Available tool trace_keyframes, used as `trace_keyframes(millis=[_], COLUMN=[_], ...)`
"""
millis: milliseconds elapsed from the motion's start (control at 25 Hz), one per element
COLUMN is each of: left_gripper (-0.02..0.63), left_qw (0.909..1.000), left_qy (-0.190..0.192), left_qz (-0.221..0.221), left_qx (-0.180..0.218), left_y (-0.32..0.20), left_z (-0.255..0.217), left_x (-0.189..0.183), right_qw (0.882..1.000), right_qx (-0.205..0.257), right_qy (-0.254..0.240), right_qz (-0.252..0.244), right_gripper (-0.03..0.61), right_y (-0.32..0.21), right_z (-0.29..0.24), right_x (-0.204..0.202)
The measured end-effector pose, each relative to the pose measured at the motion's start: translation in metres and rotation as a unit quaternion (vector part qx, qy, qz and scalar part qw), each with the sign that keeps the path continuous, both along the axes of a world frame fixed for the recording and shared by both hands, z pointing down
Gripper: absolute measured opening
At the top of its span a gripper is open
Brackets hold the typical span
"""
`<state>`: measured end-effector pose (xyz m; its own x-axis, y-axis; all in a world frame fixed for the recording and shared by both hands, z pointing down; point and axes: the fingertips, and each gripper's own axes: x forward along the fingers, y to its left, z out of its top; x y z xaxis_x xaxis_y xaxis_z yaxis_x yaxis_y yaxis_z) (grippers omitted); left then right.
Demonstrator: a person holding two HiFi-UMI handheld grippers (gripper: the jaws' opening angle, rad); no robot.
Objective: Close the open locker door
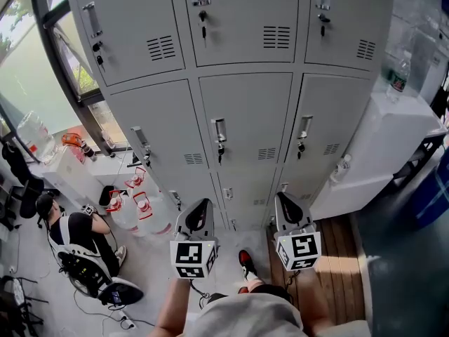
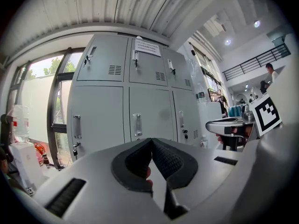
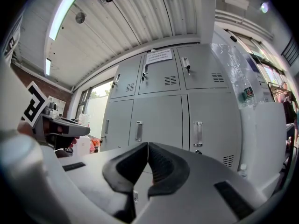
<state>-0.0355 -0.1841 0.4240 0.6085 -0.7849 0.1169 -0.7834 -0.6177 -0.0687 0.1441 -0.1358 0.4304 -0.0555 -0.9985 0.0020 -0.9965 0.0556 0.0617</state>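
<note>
Though outside head view, paper notice [image 2: 148, 47] on top locker [image 2: 149, 66].

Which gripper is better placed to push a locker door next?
Neither left nor right stands out: the left gripper and right gripper hang side by side, both shut, short of the lockers, whose visible doors all look closed.

This is a locker corner in a workplace building: a bank of grey metal lockers [image 1: 245, 118] with keys in their locks stands beside a tall window [image 1: 28, 76]. Large water jugs [image 1: 151, 220] stand on the floor near a seated person [image 1: 77, 234]. A railed upper gallery [image 2: 252, 60] shows beyond.
</note>
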Motion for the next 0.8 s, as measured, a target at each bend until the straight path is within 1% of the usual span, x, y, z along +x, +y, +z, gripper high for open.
trace_keyframes(millis=[800], left_gripper=[0.021], left_qw=[1.0000], left_qy=[-0.002], left_qz=[0.008], left_qx=[0.000], left_y=[0.0000], left_z=[-0.0017], left_x=[0.0075], right_qw=[1.000], right_qx=[0.000], right_qy=[0.002], right_qz=[0.006], right_gripper=[0.020], right_y=[0.0046], right_z=[-0.0002], right_x=[0.0044])
